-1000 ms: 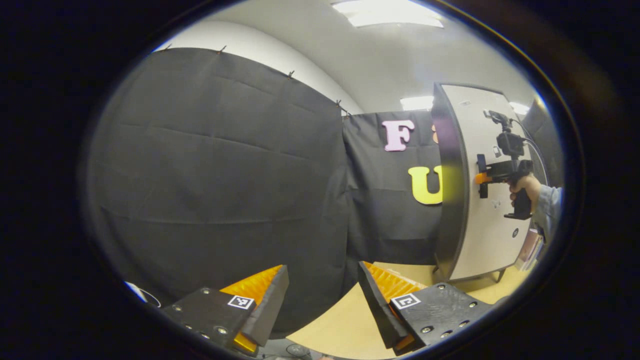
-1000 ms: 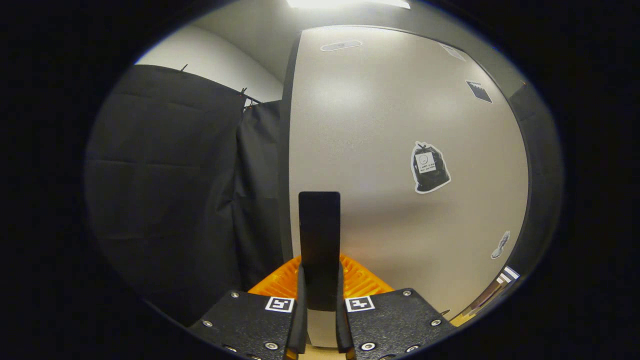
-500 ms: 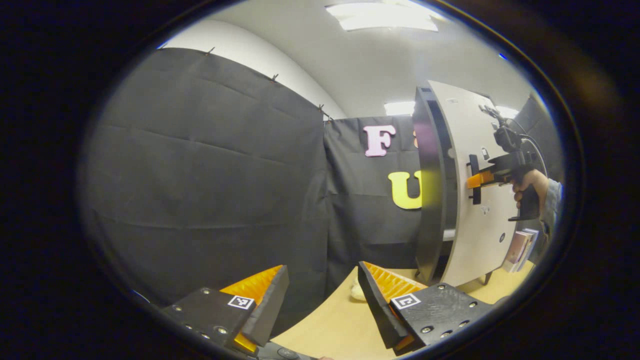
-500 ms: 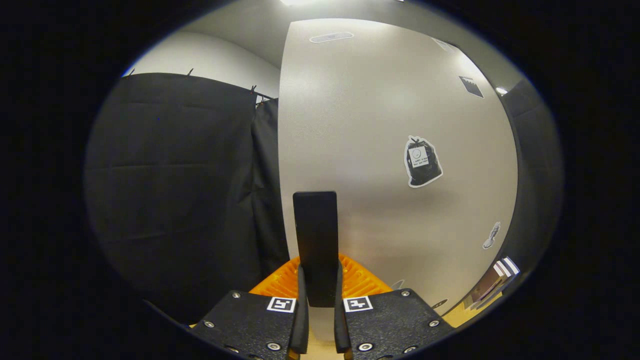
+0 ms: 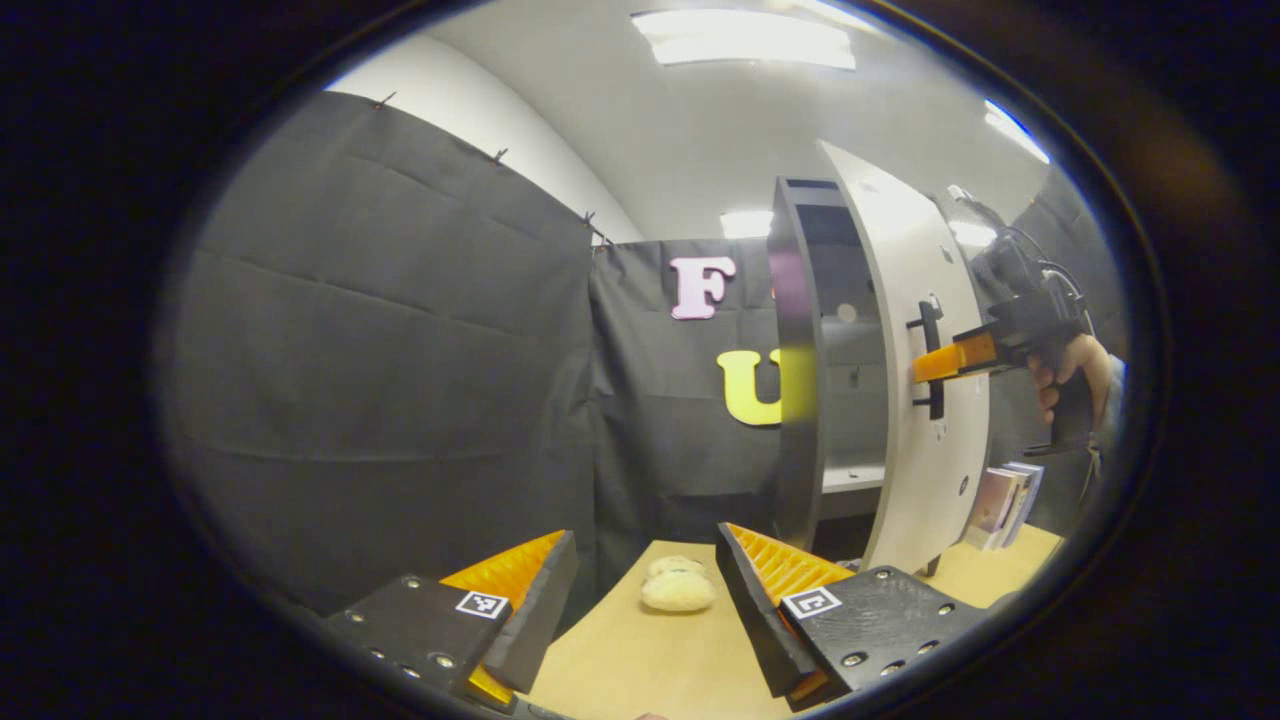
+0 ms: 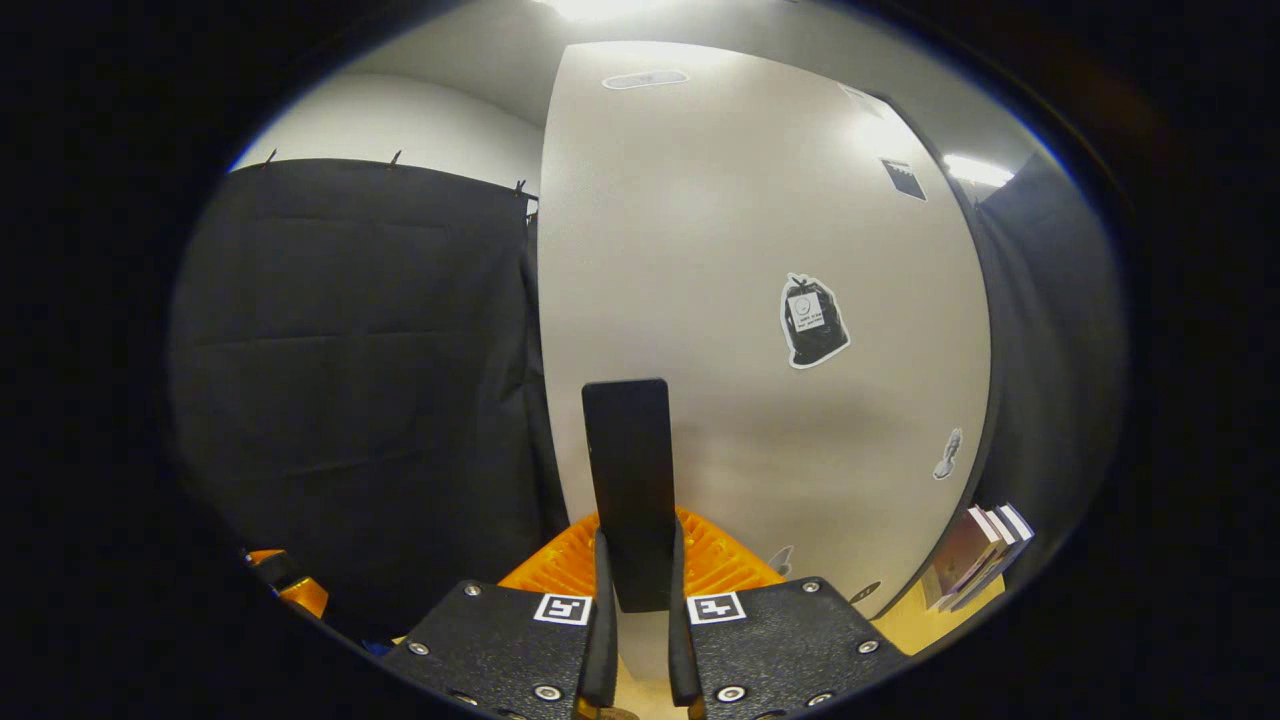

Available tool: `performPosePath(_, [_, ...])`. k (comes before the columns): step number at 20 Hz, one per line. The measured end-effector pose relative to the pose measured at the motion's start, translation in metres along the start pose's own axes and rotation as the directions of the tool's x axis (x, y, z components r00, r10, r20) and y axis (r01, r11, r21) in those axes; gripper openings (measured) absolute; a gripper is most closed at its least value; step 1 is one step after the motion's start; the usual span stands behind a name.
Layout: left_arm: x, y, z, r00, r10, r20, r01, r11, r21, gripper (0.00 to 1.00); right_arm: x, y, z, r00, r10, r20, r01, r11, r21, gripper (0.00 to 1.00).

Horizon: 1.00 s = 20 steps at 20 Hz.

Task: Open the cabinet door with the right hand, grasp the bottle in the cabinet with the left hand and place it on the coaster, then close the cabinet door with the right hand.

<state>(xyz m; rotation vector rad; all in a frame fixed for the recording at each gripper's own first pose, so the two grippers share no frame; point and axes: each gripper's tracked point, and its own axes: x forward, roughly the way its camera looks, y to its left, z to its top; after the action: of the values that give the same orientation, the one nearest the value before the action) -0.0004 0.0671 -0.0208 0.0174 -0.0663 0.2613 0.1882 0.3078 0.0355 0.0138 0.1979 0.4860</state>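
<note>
Black cloth walls enclose a tan table (image 5: 640, 660) carrying the cabinet (image 5: 800, 360). Its door (image 6: 740, 300) stands partly open, swung away from the frame. Right gripper (image 6: 636, 600) is pinched on the door handle (image 6: 628, 480), both fingers pressing it. Left gripper (image 5: 645, 600) hovers over the table, fingers spread, holding nothing. Bottle cannot be made out inside the cabinet. Books (image 5: 1000, 495) stand beside the cabinet.

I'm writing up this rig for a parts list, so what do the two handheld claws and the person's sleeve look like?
Each claw has dark, textured finger blocks with silver screws and a small square black-and-white marker tag on each. In the left gripper view, the right claw sits on a black pistol-style handle with a camera and cable on top. The sleeve is light blue.
</note>
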Motion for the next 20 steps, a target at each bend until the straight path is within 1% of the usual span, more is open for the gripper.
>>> performPosePath(10, [-0.010,-0.016,0.022,0.995,-0.103,0.008,0.103,0.995,-0.004,0.88,-0.028,-0.010,0.000,0.998,0.063,0.005,-0.063,0.998,-0.012,0.20])
performPosePath(12, [-0.013,-0.018,0.027,0.992,-0.125,0.012,0.125,0.992,-0.005,0.87,-0.035,-0.013,0.000,0.997,0.074,0.009,-0.074,0.997,-0.009,0.20])
performPosePath(13, [-0.015,-0.019,0.032,0.991,-0.135,0.014,0.136,0.991,-0.007,0.84,-0.036,-0.015,0.000,0.997,0.078,0.012,-0.078,0.997,-0.009,0.20])
performPosePath(14, [-0.016,-0.020,0.037,0.989,-0.147,0.015,0.148,0.989,-0.009,0.88,-0.038,-0.017,0.000,0.997,0.082,0.016,-0.082,0.997,-0.010,0.20])
performPosePath(18, [-0.018,-0.024,0.047,0.979,-0.205,0.015,0.206,0.979,-0.014,0.88,-0.052,-0.026,0.000,0.995,0.086,0.042,-0.086,0.996,0.001,0.20])
performPosePath(19, [-0.019,-0.023,0.048,0.975,-0.221,0.017,0.221,0.975,-0.015,0.84,-0.055,-0.027,0.001,0.996,0.083,0.045,-0.083,0.997,0.000,0.20])
performPosePath(20, [-0.023,-0.025,0.050,0.971,-0.237,0.019,0.237,0.971,-0.016,0.83,-0.058,-0.028,0.002,0.996,0.079,0.048,-0.079,0.997,-0.004,0.20])
